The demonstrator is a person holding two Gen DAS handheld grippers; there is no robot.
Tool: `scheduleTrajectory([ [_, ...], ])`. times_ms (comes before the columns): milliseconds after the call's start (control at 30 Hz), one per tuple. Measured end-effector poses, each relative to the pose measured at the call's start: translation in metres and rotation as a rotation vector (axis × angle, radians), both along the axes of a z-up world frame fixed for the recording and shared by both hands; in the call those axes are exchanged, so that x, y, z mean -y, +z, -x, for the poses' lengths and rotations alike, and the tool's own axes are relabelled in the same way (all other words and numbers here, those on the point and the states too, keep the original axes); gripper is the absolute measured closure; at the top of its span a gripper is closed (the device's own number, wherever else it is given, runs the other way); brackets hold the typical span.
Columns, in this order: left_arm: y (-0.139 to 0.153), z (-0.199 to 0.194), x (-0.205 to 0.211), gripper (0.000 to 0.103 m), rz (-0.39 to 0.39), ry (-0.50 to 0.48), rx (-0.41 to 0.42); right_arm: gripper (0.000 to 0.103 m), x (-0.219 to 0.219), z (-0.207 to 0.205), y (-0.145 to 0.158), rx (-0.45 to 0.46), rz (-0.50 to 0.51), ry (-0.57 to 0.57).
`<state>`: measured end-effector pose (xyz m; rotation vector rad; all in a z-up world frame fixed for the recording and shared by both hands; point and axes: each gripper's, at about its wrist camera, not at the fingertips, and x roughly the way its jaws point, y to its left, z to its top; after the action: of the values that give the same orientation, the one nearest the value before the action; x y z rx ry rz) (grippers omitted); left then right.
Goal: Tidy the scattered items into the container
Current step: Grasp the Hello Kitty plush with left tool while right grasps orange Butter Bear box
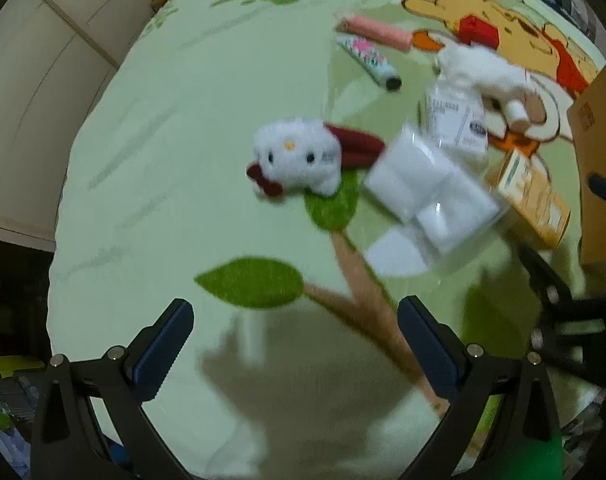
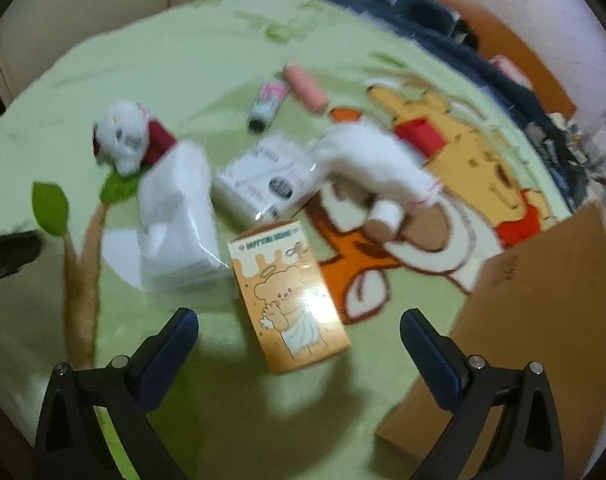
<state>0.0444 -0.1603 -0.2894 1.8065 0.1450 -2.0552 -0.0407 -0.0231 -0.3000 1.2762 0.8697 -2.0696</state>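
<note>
Scattered items lie on a green Winnie-the-Pooh rug (image 1: 163,160). A white cat plush with a red bow (image 1: 297,156) (image 2: 129,136) lies mid-rug. A clear pack of white pads (image 1: 431,196) (image 2: 179,216), a labelled clear packet (image 1: 457,120) (image 2: 269,178), an orange bear box (image 1: 531,196) (image 2: 289,296), a white plush toy (image 1: 483,68) (image 2: 379,172), a floral tube (image 1: 369,62) (image 2: 267,104) and a pink roll (image 1: 379,32) (image 2: 305,86) lie around it. A cardboard box (image 1: 603,160) (image 2: 523,320) stands at the right. My left gripper (image 1: 295,348) is open and empty above the rug. My right gripper (image 2: 299,356) is open and empty, just short of the orange box.
A red block (image 1: 477,28) (image 2: 419,136) lies on the Pooh print. White cabinets (image 1: 35,92) stand at the left beyond the rug. Dark clothing (image 2: 443,28) is piled along the rug's far edge. The other gripper's dark frame (image 1: 559,312) shows at the right of the left wrist view.
</note>
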Motion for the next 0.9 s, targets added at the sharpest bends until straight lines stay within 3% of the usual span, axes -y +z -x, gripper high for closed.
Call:
scheduleTrajectory([
  [100, -0.01, -0.004, 0.001, 0.0, -0.003, 0.006, 0.031, 0.0, -0.001, 0.012, -0.015, 0.055, 0.003, -0.016],
  [133, -0.011, -0.004, 0.002, 0.0, -0.003, 0.008, 0.034, 0.006, -0.002, 0.016, -0.019, 0.076, 0.011, -0.02],
  [267, -0.014, 0.001, 0.006, 0.0, -0.001, 0.015, 0.034, 0.048, -0.006, 0.029, -0.033, 0.228, 0.072, -0.042],
  [300, -0.013, 0.004, 0.007, 0.0, 0.002, 0.013, 0.031, 0.053, -0.007, 0.031, -0.036, 0.247, 0.068, -0.051],
  [533, -0.013, 0.034, 0.016, 0.0, 0.019, -0.013, -0.035, 0.053, -0.019, 0.02, -0.032, 0.288, 0.111, -0.109],
  [900, -0.054, 0.081, 0.056, 0.0, -0.076, 0.124, -0.065, 0.053, -0.021, 0.005, -0.034, 0.294, 0.091, -0.109],
])
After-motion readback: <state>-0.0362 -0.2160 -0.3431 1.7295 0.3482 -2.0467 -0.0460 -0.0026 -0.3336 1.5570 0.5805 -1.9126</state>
